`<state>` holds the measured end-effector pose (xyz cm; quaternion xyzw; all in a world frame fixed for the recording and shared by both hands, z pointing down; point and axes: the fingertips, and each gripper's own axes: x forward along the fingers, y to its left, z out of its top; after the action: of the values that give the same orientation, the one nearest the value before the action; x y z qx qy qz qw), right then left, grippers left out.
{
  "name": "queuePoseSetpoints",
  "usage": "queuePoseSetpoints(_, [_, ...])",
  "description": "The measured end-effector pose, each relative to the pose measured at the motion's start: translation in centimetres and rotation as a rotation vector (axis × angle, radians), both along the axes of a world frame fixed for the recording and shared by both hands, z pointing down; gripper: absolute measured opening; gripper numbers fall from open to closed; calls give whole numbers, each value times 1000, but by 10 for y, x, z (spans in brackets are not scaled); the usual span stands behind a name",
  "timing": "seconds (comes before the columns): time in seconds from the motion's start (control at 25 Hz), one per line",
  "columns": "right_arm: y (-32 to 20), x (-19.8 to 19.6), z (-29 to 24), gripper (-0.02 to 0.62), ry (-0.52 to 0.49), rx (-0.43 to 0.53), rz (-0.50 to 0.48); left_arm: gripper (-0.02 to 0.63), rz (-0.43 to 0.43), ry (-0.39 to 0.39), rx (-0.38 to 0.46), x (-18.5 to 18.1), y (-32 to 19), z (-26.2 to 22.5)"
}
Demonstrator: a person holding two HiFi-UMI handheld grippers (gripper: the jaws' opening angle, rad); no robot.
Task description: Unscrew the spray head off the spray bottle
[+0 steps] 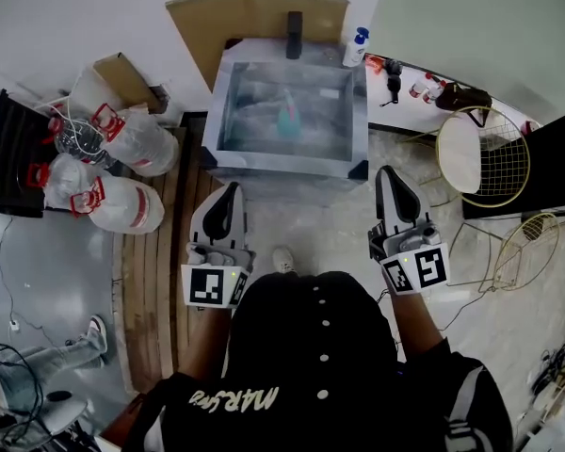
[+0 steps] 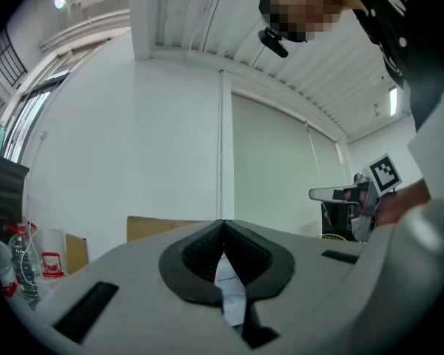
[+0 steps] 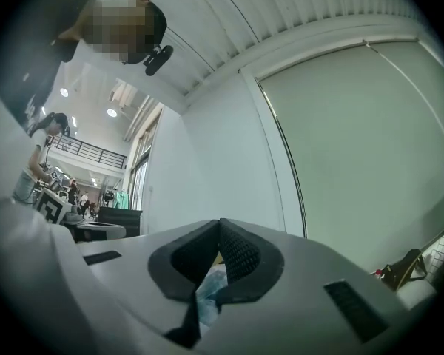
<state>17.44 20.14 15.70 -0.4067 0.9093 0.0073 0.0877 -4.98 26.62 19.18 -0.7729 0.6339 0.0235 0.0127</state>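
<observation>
**A:** While both grippers hang short of it, the grey table (image 1: 228, 111) fills the top of the head view, straight ahead of the person.

**B:** And the tools?

**A:** The left gripper (image 1: 228, 192) and right gripper (image 1: 387, 173) each have their jaws pressed together on nothing. Both point toward the table's near edge.

**B:** The target?

**A:** The teal spray bottle (image 1: 289, 119) sits mid-table, well beyond both tips. It lies between their lines, a shade nearer the left one. It looks upright, though it's too blurred to be sure. I'd judge both grippers must travel forward and inward before any unscrewing starts.
</observation>
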Motion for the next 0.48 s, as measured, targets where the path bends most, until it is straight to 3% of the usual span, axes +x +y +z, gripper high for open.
queuePoseSetpoints(0.2, [-15, -24, 7, 11, 22, -21, 9, 25, 24, 49, -33, -15, -18, 4])
queuePoseSetpoints(0.48, [-46, -43, 20, 11, 31, -55, -7, 24, 59, -12, -58, -23, -46, 21])
